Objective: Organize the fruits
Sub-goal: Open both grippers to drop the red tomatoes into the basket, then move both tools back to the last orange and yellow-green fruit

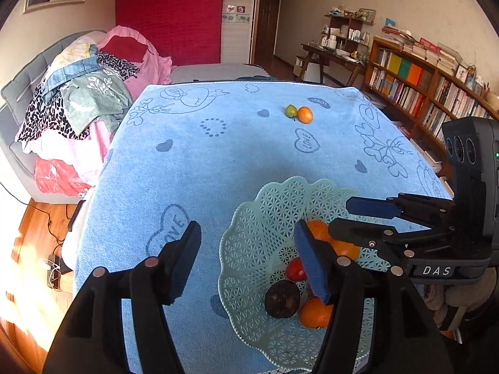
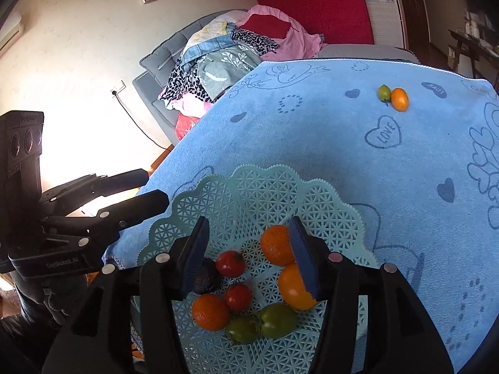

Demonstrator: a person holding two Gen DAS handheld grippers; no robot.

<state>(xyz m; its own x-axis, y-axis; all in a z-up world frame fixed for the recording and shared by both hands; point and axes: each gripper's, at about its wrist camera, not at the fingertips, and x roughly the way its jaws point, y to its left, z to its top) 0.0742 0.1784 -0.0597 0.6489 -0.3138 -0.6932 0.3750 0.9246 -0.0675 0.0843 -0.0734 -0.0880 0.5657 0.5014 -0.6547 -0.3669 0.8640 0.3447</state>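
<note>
Your left gripper point(image 1: 248, 261) is matte black plastic: two angular fingers point(image 1: 184, 258), each lined on its inner face with a dark blue ribbed pad point(image 1: 312, 265). Round silver screws point(image 1: 152, 261) mark the linkage pivots. Seen from your right wrist camera, its base carries pale lettering, partly legible as "GenRobot.AI", and a ribbed black camera block point(image 2: 23, 143) with three round lenses rises behind. Your right gripper point(image 2: 248, 255) has the same build: black fingers point(image 2: 193, 249), blue pads point(image 2: 304, 258), silver screws point(image 2: 335, 257). From the left wrist camera, its base shows white letters "DAS" point(image 1: 436, 270) and a small green light point(image 1: 496, 155) on the camera block.
</note>
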